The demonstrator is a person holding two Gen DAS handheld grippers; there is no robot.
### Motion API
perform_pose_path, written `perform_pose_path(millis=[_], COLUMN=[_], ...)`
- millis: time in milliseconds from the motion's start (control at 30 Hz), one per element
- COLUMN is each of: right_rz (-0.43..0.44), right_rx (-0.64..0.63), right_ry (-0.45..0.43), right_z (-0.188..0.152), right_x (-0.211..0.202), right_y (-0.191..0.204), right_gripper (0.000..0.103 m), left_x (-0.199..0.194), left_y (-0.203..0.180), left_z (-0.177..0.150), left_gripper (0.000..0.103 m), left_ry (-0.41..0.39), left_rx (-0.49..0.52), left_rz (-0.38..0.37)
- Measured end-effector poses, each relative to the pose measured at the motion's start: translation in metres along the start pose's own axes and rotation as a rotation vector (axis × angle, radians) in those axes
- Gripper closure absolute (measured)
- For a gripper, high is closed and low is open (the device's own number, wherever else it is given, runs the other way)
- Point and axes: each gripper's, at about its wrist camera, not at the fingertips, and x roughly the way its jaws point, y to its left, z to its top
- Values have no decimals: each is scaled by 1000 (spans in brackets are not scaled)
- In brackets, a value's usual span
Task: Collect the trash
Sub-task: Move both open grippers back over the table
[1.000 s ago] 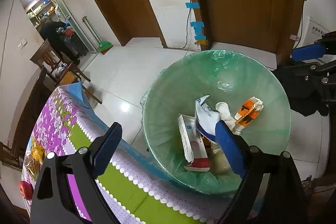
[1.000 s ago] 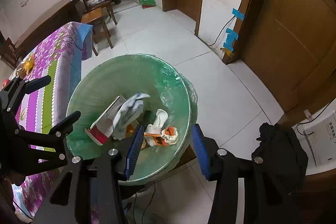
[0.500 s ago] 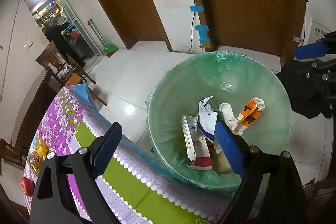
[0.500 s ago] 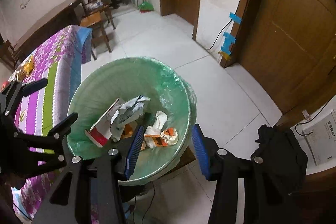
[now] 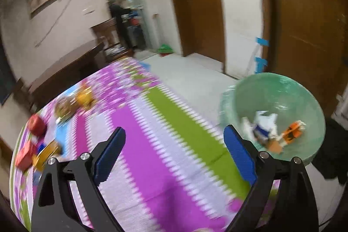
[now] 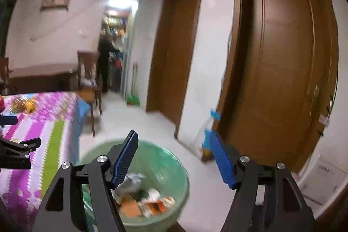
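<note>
The left claw [image 5: 174, 158] has been swung off the bin [image 5: 276, 88] and is now held over the worktop [image 5: 165, 114], the bin at its 2 o'clock. The right claw [image 6: 174, 158] has been lifted toward the doors, its empty jaws just widened.

No legible text anywhere.

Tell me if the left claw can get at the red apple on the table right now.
Probably yes. The left claw is open and empty over the striped tablecloth, and nothing stands between it and the red apple near the far left edge, though blur hides detail.
</note>
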Motion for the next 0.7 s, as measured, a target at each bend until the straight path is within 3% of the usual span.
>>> perform_pose_path(millis=[100,233,400,500,600,700], right_rz=[28,101,222,313,450,604], right_rx=[-20,-53,-101,-129,-133,-145], right_ry=[-82,-151,-168,-127,-49,35], right_z=[3,13,24,28,32,37], right_x=[-17,-40,-55,-54,-48,-38], right_y=[26,68,128,163,199,241], right_gripper=[33,19,11,9,9,9], left_x=[-11,-30,-55,-68,-75,-74], left_y=[34,79,136,173,210,236], left_z=[-13,-33,-61,-78,-95,-109], left_gripper=[15,15,15,15,15,15], left_ry=[26,47,79,97,116,156], left_rx=[-55,-97,-119,-171,-216,-232], left_rz=[4,10,27,32,55,30])
